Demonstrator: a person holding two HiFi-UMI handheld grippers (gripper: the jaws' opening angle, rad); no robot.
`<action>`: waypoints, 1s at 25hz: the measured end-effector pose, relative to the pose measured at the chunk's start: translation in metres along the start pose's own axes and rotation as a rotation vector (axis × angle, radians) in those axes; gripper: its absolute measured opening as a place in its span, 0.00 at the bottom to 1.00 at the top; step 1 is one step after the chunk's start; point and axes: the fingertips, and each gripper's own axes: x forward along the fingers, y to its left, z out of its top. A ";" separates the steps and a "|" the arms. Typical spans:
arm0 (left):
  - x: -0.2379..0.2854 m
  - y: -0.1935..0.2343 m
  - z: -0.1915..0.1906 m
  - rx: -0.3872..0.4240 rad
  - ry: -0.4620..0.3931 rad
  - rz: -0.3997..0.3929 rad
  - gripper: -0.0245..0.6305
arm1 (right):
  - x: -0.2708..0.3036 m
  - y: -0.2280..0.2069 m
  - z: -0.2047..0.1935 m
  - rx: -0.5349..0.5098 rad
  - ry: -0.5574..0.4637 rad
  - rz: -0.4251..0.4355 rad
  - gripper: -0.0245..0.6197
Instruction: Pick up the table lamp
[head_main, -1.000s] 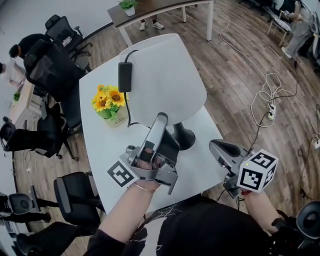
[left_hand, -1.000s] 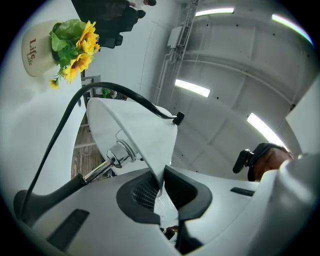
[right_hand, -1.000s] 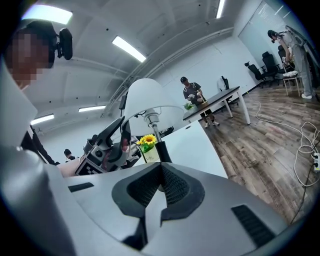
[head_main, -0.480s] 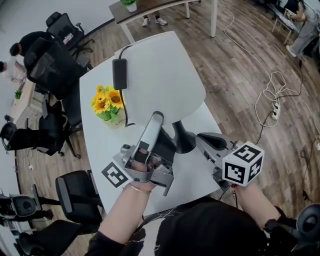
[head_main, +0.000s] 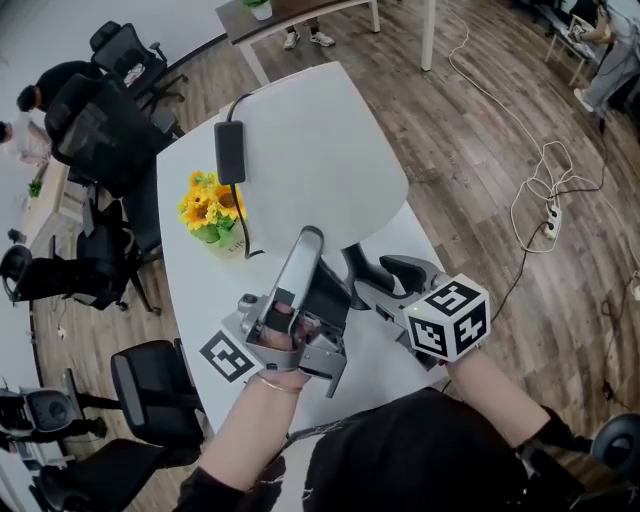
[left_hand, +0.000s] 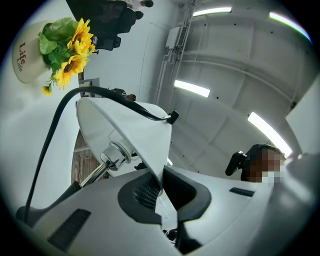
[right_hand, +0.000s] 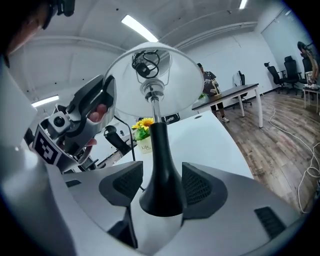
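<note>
The table lamp has a wide white shade (head_main: 310, 165) and a black flared base (head_main: 353, 260) on the white table (head_main: 195, 285). My left gripper (head_main: 312, 240) points up and is shut on the shade's lower rim; in the left gripper view the rim (left_hand: 161, 175) is pinched between the pads. My right gripper (head_main: 372, 280) sits low at the base. In the right gripper view the base (right_hand: 160, 175) stands between the jaws, which are opening, with a gap at the left pad (right_hand: 127, 182). The shade (right_hand: 150, 75) rises above.
A pot of sunflowers (head_main: 212, 210) stands left of the lamp. A black power adapter (head_main: 230, 152) with its cord lies by the shade's left edge. Office chairs (head_main: 100, 130) crowd the table's left side. Cables and a power strip (head_main: 545, 225) lie on the wooden floor at right.
My right gripper has moved left across the table edge to the lamp base, and its jaws have gone from shut to open around the base. The left gripper keeps its hold on the shade.
</note>
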 end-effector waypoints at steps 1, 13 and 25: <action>0.000 0.000 0.000 0.002 0.002 -0.001 0.07 | 0.004 0.000 -0.002 -0.013 0.011 -0.006 0.41; 0.000 -0.003 0.001 0.027 0.006 -0.027 0.06 | 0.028 -0.004 -0.009 -0.114 0.056 -0.089 0.42; -0.013 -0.020 -0.009 0.028 0.017 -0.068 0.06 | 0.017 0.002 -0.016 -0.135 0.045 -0.141 0.39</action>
